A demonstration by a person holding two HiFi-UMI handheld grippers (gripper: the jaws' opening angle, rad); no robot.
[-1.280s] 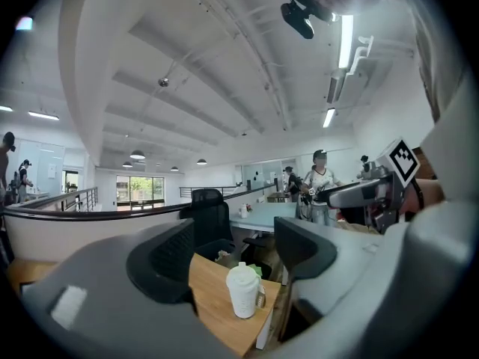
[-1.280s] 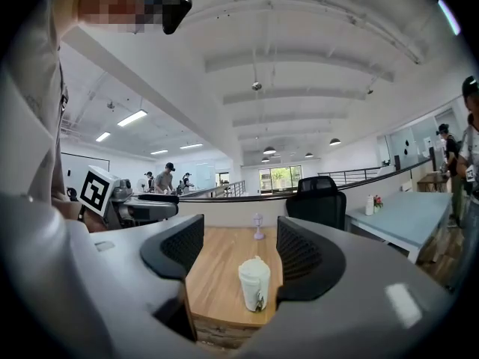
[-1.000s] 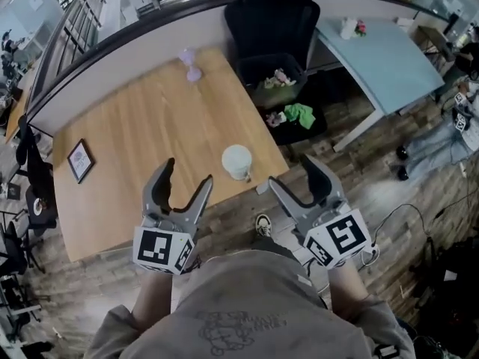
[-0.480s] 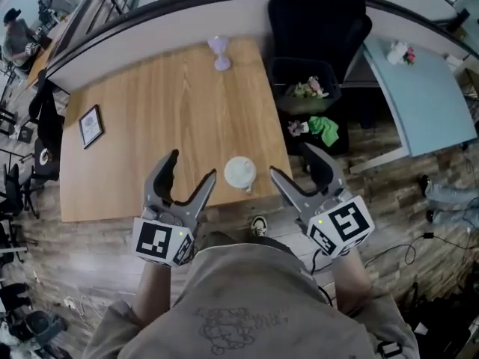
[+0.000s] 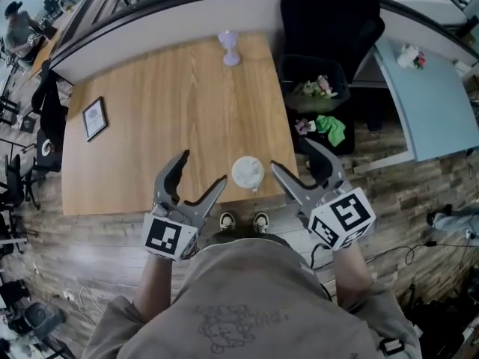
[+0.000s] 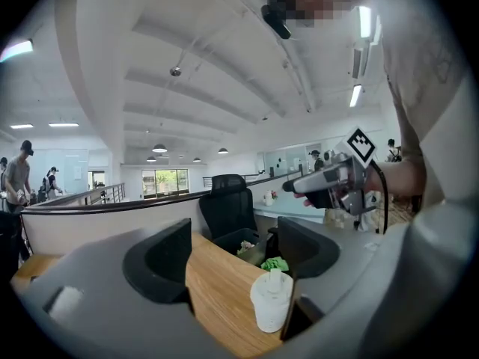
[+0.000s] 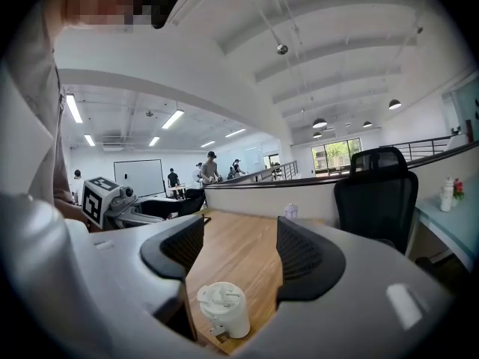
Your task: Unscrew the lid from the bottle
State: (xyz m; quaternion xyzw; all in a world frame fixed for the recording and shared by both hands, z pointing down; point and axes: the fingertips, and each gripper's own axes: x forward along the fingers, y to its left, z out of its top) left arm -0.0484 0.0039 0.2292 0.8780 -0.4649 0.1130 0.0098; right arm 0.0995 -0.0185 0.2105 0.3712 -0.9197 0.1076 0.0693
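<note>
I have the small white plastic bottle standing upright near the near edge of the light wooden table, toward its right corner. Its white lid is on. The bottle sits between my two grippers and neither touches it.

The left gripper hangs over the table's near edge, just left of the bottle. Its jaws are wide apart and have just been opening further. In the left gripper view the bottle shows low in the gap, close by the right jaw, but the head view puts it just right of that jaw's tip, so nothing is between the pads.

The right gripper is just right of the bottle, at the table's right corner, with its jaws apart and empty. In its own view the bottle shows low, toward the left jaw.

Far across the table, a small pale purple hourglass-shaped ornament stands at the far edge. A dark-framed picture lies flat near the left edge. Right of the table are a black office chair and a black bin holding litter, with a green cloth nearer me.
</note>
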